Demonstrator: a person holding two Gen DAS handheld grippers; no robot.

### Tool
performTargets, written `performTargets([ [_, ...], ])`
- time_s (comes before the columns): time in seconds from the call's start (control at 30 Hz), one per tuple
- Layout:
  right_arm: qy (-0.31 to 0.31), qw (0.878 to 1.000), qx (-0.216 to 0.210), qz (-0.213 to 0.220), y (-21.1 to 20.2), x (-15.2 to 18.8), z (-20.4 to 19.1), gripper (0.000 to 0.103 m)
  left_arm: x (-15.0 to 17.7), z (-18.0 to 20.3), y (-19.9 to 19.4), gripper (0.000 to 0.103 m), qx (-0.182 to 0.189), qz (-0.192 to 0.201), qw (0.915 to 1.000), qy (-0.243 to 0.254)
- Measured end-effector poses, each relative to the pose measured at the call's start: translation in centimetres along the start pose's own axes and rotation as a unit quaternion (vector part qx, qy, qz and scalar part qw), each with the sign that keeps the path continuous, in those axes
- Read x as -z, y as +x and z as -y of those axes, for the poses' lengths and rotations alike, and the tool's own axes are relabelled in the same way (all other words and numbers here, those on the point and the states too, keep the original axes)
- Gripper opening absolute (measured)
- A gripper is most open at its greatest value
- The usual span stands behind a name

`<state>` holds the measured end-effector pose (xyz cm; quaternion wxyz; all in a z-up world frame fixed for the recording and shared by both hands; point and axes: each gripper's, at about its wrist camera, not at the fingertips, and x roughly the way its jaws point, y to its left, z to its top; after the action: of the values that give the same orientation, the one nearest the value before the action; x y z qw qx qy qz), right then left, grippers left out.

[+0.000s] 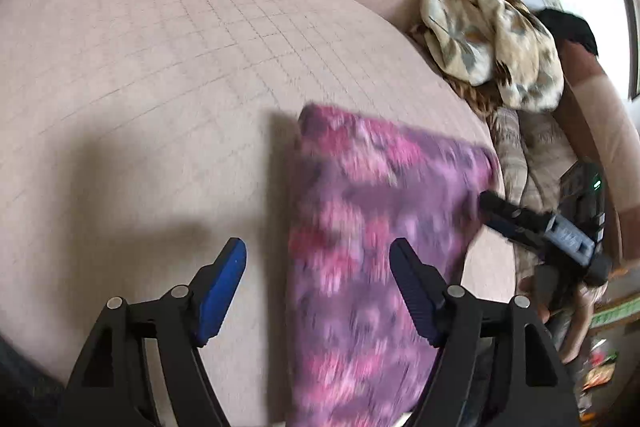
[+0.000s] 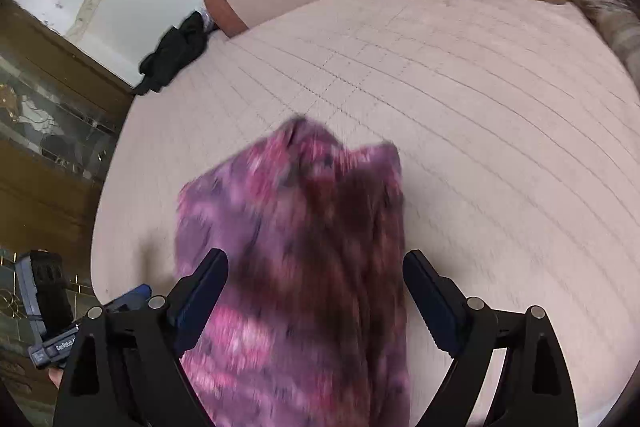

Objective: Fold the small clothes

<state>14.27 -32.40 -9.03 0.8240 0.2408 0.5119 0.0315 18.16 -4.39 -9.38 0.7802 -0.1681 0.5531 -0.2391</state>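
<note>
**Soft floral cloth on the bed: take it by the corners**

From your left wrist camera, the left gripper (image 1: 318, 263) stands with its jaws spread wide and nothing between them. The pink-and-purple garment (image 1: 372, 227) lies on the pale checked bedspread (image 1: 160, 67), mostly to the right of your jaws, with your right-side finger over its near part. It looks like a thin, limp knit or printed fabric; judge it light, soft and prone to sagging and bunching once lifted. Its far-left corner sits crisp and square on the spread, and that looks like a good place for a pinch. At the cloth's right edge you can see the right gripper (image 1: 490, 205) coming in low; from this view you cannot tell whether it is touching the fabric. A rumpled floral blanket (image 1: 492, 39) sits well apart at the far side of the bed.

From your right wrist camera, the right gripper (image 2: 316, 275) is also released, its jaws wide with the garment lying between and beneath them, not clamped. The far end is humped and folded over itself, so expect a doubled layer there. Pinch close to an edge or corner, and lift slowly so that the loose cloth does not slip out. A dark garment (image 2: 176, 55) lies at the bed's far corner.
</note>
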Motion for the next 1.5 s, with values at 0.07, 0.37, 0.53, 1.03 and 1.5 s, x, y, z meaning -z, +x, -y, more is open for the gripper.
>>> performTargets([
  [0.07, 0.010, 1.000, -0.007, -0.011, 2.7, -1.5, 1.2, 0.092, -1.5, -0.8, 1.8, 0.073, 0.018, -0.009, 0.9995, -0.026],
  [0.37, 0.081, 0.993, -0.077, -0.048, 7.0, -1.3, 5.5, 0.053, -2.7, -3.0, 7.6, 0.048, 0.113, -0.050, 0.9863, -0.109],
  [0.53, 0.085, 0.989, -0.113, -0.044, 6.7, -1.3, 4.9, 0.028, -4.2, -1.6, 3.9, 0.033, 0.151, -0.047, 0.9846, -0.074],
  [1.03, 0.049, 0.992, -0.114, -0.020, 13.3, -14.3, -1.1, 0.040, -18.8, -6.0, 5.8, 0.041, 0.028, 0.007, 0.9983, -0.050],
  [1.5, 0.064, 0.990, -0.122, -0.015, 7.0, 3.0, -0.8, 0.052, -3.3, -9.5, 1.7, 0.044, 0.035, 0.020, 0.9991, -0.013],
])
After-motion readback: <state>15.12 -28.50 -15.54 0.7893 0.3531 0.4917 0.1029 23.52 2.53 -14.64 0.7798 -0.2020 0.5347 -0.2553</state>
